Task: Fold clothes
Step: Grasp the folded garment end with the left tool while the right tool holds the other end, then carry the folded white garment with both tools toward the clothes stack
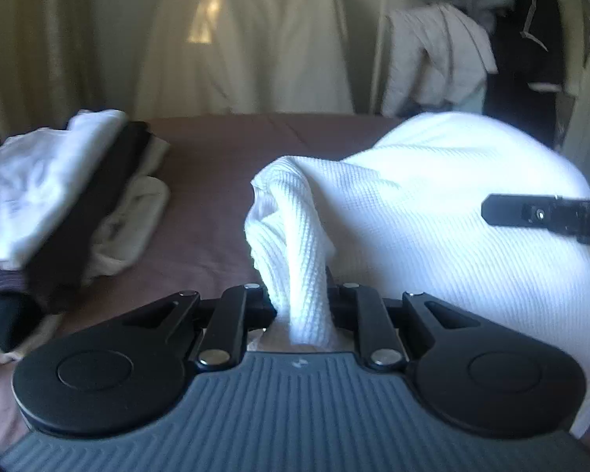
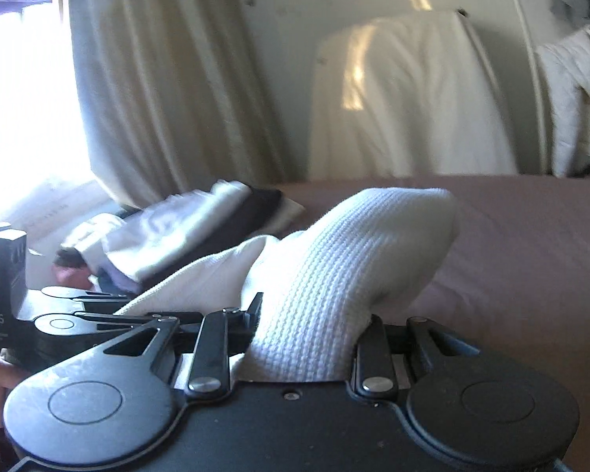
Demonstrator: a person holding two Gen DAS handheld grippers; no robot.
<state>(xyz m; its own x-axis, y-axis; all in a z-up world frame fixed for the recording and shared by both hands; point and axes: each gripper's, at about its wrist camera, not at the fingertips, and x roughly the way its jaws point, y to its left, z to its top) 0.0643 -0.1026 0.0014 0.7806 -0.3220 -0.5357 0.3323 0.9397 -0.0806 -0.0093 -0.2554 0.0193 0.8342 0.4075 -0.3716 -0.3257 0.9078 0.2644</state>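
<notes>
Left wrist view: the left tongs (image 1: 301, 303) are clenched on a bunched corner of the white waffle-knit garment (image 1: 432, 204), which rises from between the jaws and spreads to the right over the brown bed (image 1: 216, 165).
Other tongs in this view: the tip of the right tongs (image 1: 539, 216) comes in from the right edge, in front of the same garment.
Stack: one pile of folded clothes (image 1: 59, 196) lies at the far left on the bed, with white and dark layers; I cannot count the single pieces.
Background: one chair draped in a cream cloth (image 1: 247, 47) and some hanging clothes (image 1: 452, 51) stand beyond the bed.
Right wrist view: the right tongs (image 2: 306, 338) are grasping another part of the white waffle-knit garment (image 2: 354, 244); the fabric stands up between the jaws.
Left side of this view: the left tongs (image 2: 110, 310) are seen sideways, holding their own corner, near the pile of folded clothes (image 2: 185, 232).
Count: two tongs, one garment in work, one pile, one bed.
Step, as I judge: lifting the garment by two corners to spread it before the fold.
How to do well: keep both grips firm and level, pull the hands apart until the edge is tight, then lay it flat on the free part of the bed, away from the pile.
</notes>
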